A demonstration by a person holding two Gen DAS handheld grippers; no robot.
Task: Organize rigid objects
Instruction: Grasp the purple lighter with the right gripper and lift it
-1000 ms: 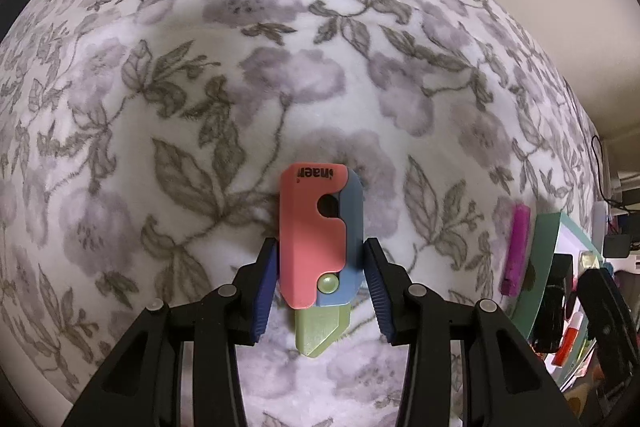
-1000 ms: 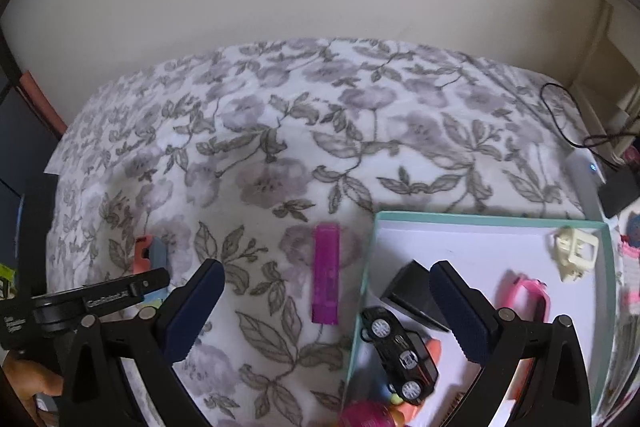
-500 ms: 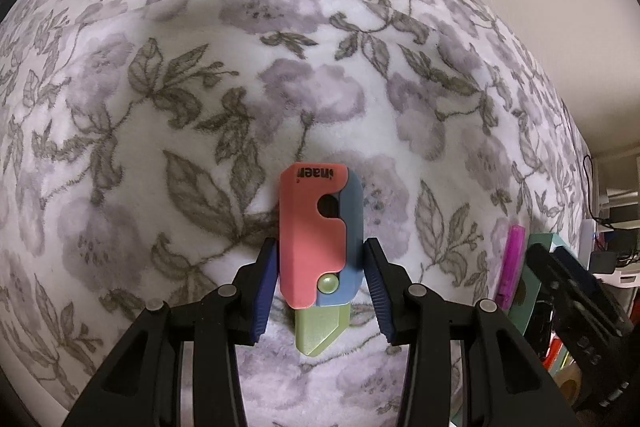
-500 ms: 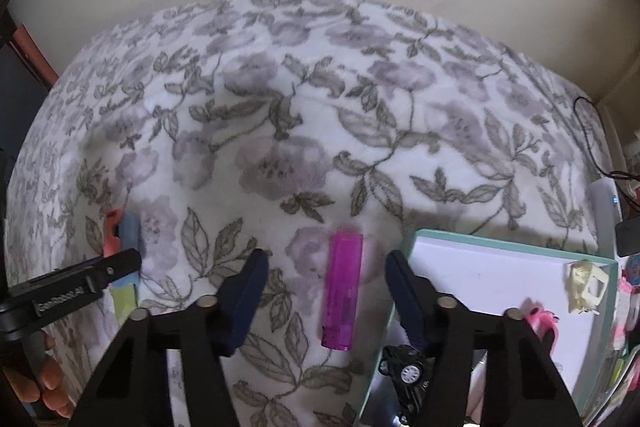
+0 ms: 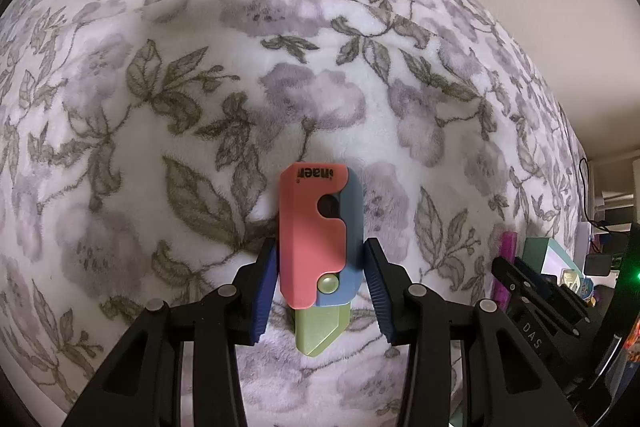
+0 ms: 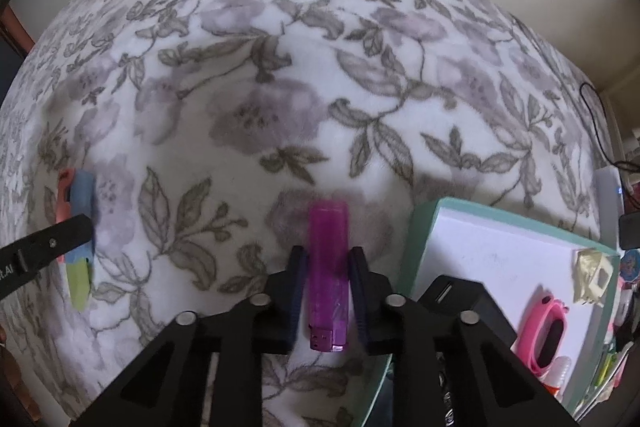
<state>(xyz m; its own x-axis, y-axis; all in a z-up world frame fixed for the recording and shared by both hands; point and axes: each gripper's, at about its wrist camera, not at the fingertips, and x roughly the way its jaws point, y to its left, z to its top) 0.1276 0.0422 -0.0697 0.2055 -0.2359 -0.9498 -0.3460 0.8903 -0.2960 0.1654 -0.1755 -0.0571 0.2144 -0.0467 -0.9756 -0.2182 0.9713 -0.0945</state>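
Observation:
A folding toy knife with a pink and blue handle and a green blade sits between the blue pads of my left gripper, which is shut on its sides above the floral blanket. The right wrist view shows the same toy at far left. A translucent purple lighter lies lengthwise between the pads of my right gripper. Its jaws are closing, and both pads meet the lighter's sides. The lighter also shows at the right edge of the left wrist view.
A teal-rimmed white tray lies just right of the lighter. It holds a black box, a pink band and a cream plastic piece. A black cable and clutter lie beyond the bed's right edge.
My right gripper came down over the purple lighter and its wide jaws narrowed onto it. The left gripper kept its grip on the toy knife and barely moved.

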